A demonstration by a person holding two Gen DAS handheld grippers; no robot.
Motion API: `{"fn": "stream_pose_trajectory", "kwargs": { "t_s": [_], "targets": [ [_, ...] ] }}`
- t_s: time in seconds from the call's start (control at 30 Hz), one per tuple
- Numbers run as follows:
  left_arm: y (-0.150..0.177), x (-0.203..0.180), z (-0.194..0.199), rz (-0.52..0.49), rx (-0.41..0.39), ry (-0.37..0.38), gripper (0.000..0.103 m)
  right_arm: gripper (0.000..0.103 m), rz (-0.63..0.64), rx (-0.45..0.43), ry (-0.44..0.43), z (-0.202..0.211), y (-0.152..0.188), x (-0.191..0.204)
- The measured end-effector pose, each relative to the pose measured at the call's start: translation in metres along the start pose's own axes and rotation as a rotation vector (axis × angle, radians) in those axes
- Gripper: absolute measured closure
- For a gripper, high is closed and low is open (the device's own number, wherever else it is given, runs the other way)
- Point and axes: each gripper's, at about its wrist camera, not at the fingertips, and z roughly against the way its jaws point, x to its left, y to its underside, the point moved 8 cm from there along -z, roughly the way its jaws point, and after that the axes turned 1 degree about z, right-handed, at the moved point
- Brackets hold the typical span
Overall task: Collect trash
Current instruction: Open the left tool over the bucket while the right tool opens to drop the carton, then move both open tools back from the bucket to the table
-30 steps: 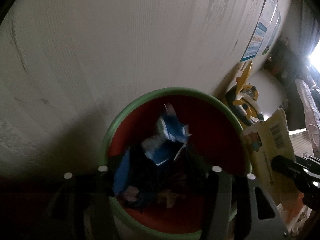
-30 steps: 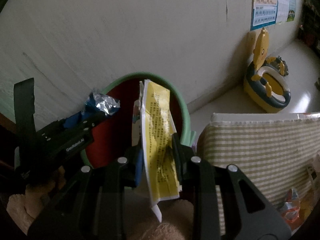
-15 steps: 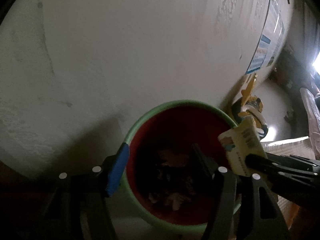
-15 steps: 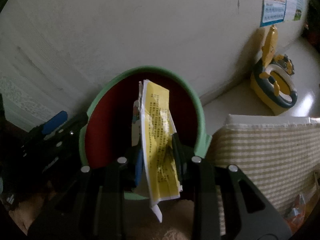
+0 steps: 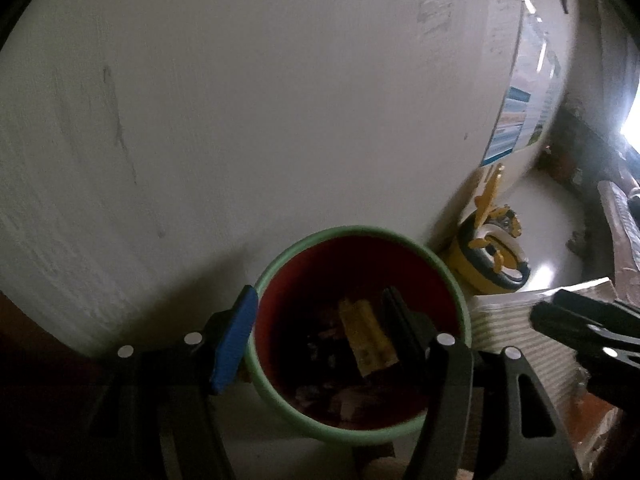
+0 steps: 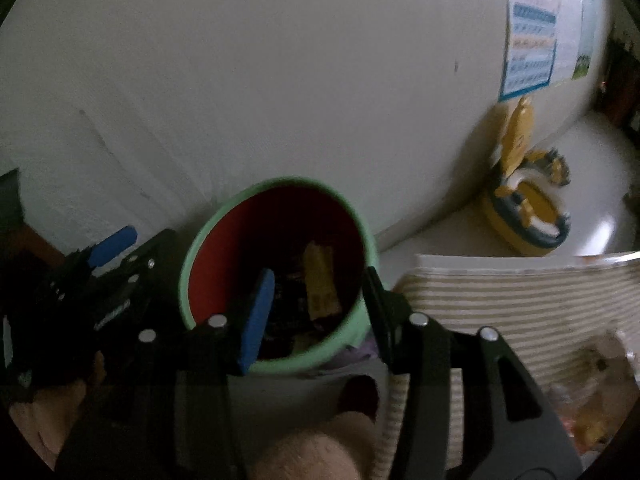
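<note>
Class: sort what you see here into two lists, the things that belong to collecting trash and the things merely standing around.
Job:
green bin
yellow wrapper lying inside it
left gripper, open
right gripper, jaws just opening, empty

Standing around:
yellow potty
wall poster
striped cushion

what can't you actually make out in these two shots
- Left wrist view: what lies under the yellow paper wrapper in the green-rimmed red bin; too dark.
- Both views: print on the blue-bordered wall poster; motion-blurred, too small.
- Right wrist view: items at the lower right beside the striped fabric box; blurred and cut off by the edge.
- Right wrist view: yellow potty seat details; blurred.
</note>
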Motion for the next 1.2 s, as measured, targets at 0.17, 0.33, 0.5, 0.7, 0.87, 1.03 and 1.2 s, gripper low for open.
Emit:
{"fn": "stream_pose_trajectory", "kwargs": {
  "t_s": [0.17,0.33,0.5,0.7,0.87,1.03,1.2],
  "targets": [
    [-0.003,-0.038,0.038,-0.037,-0.05,0.043,0.036,0.056,0.028,-0.092,0.032,0.07,0.009,-0.018],
    [0.0,-0.093,0.077,-0.083,-0.09,0.114,0.035,0.055,-0.032,-0.165,0.059,0.138,0.029,-0.054],
    [0.015,-0.154,0.107,-0.151,-0.102,0.193,0.035,0.054,-0.093,-0.214,0.132,0.188,0.056,-0.092],
    [0.039,-0.225,0.136,-0.247,-0.099,0.3,0.035,0.04,-0.195,-0.255,0.226,0.235,0.097,-0.146],
    [0.057,-0.271,0.157,-0.314,-0.1,0.385,0.034,0.037,-0.287,-0.286,0.314,0.27,0.135,-0.185],
    [0.071,-0.303,0.164,-0.352,-0.092,0.443,0.029,0.023,-0.35,-0.315,0.434,0.296,0.168,-0.22],
    [0.101,-0.328,0.153,-0.417,-0.038,0.47,0.029,0.016,-0.435,-0.286,0.485,0.302,0.197,-0.254]
  ]
}}
